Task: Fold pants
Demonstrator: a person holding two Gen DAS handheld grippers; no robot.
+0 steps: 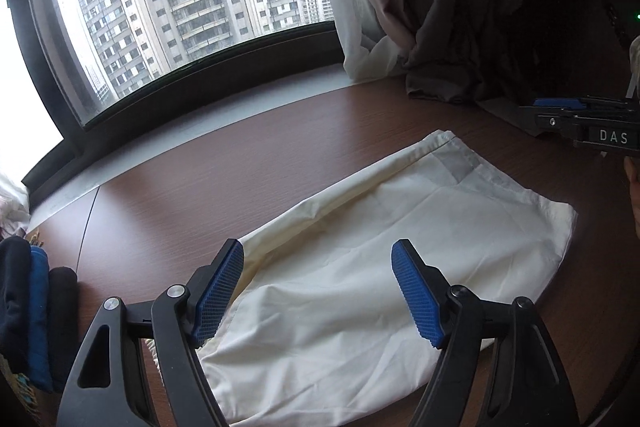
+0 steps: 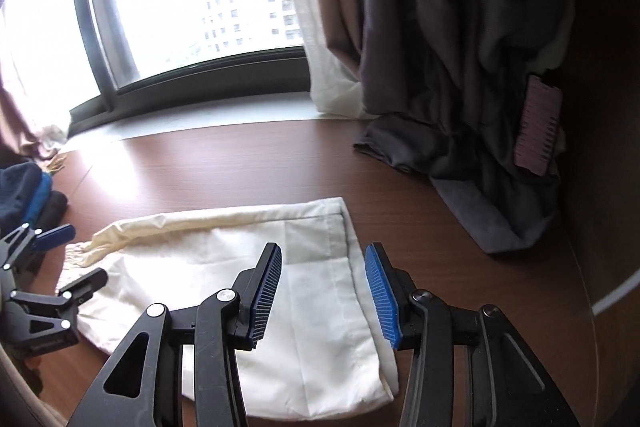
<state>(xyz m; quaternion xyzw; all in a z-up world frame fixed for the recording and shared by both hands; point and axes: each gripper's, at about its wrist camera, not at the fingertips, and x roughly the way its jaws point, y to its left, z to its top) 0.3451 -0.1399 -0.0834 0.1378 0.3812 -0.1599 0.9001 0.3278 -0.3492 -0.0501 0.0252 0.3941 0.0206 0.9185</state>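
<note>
The cream-white pants (image 1: 360, 267) lie folded into a flat rectangle on the dark wooden table (image 1: 240, 179); they also show in the right wrist view (image 2: 224, 267). My left gripper (image 1: 318, 291) is open and empty, hovering over the pants' near left end. My right gripper (image 2: 323, 291) is open and empty above the pants' right edge. The right gripper shows from the side in the left wrist view (image 1: 560, 105). The left gripper shows in the right wrist view (image 2: 76, 255), open beside the gathered waistband.
A stack of dark and blue folded clothes (image 1: 36, 319) sits at the table's left end, also in the right wrist view (image 2: 32, 195). Grey and brown curtains (image 2: 460, 67) hang down onto the table's back right. A window sill (image 1: 200, 135) runs along the back edge.
</note>
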